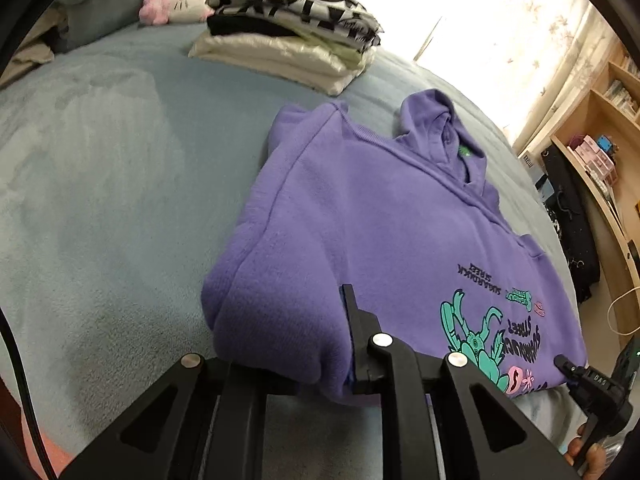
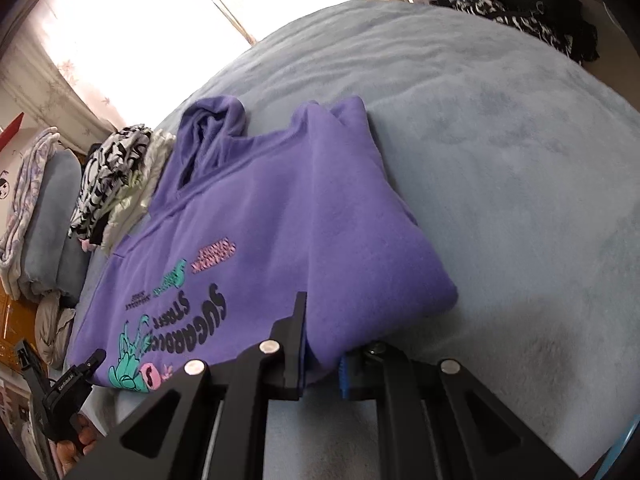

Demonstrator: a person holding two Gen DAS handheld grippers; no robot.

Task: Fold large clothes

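A purple hoodie (image 1: 360, 220) with a teal and pink print lies folded, sleeves tucked in, on a light blue bed cover (image 1: 100, 180), its hood pointing away. My left gripper (image 1: 320, 360) is shut on the hoodie's near left fold; one finger lies on top and the other is hidden under the cloth. In the right wrist view my right gripper (image 2: 324, 356) is shut on the near right fold of the hoodie (image 2: 280, 208), which bulges between the black finger and the blue pad. Each view shows the other gripper at the hem: right gripper (image 1: 576, 368), left gripper (image 2: 86, 368).
A stack of folded clothes (image 1: 292, 32) and a pink and white plush toy (image 1: 172, 4) sit at the far side of the bed. Wooden shelves (image 1: 600, 140) and dark hanging clothes (image 1: 568, 220) stand beside the bed. Rolled blankets (image 2: 44, 208) lie by the stack of folded clothes (image 2: 116, 176).
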